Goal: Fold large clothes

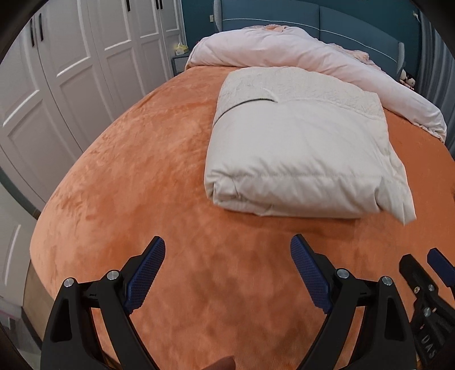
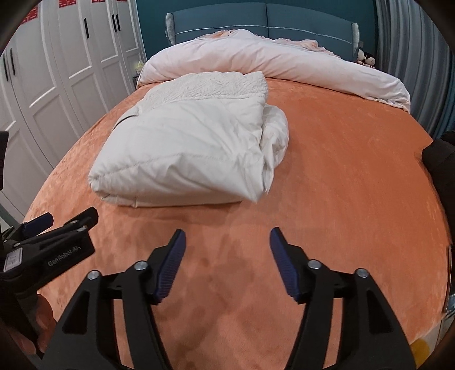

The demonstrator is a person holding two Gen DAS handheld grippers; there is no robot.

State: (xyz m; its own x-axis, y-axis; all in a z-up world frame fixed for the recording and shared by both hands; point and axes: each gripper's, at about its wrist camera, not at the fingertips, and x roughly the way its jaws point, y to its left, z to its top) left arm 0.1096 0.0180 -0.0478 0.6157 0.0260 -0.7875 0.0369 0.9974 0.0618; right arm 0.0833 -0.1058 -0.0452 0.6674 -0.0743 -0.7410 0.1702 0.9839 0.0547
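A cream padded coat [image 1: 298,159] with a fleecy lining lies folded into a thick bundle on the orange bed cover [image 1: 142,185]. My left gripper [image 1: 227,242] hovers over bare cover in front of it, open, nothing between its blue pads. In the right wrist view the same bundle [image 2: 184,148] lies ahead to the left, a loose fold bulging at its right side. My right gripper [image 2: 227,232] is open and empty above the cover [image 2: 341,170], short of the bundle. Each gripper shows at the edge of the other's view: the right one [image 1: 426,264], the left one [image 2: 65,222].
A pale pink duvet [image 1: 312,59] is heaped along the head of the bed against a blue headboard [image 2: 264,17]. White wardrobe doors [image 1: 71,71] line the left side. Small plush toys [image 2: 366,59] sit at the far right. A dark object [image 2: 440,156] lies at the bed's right edge.
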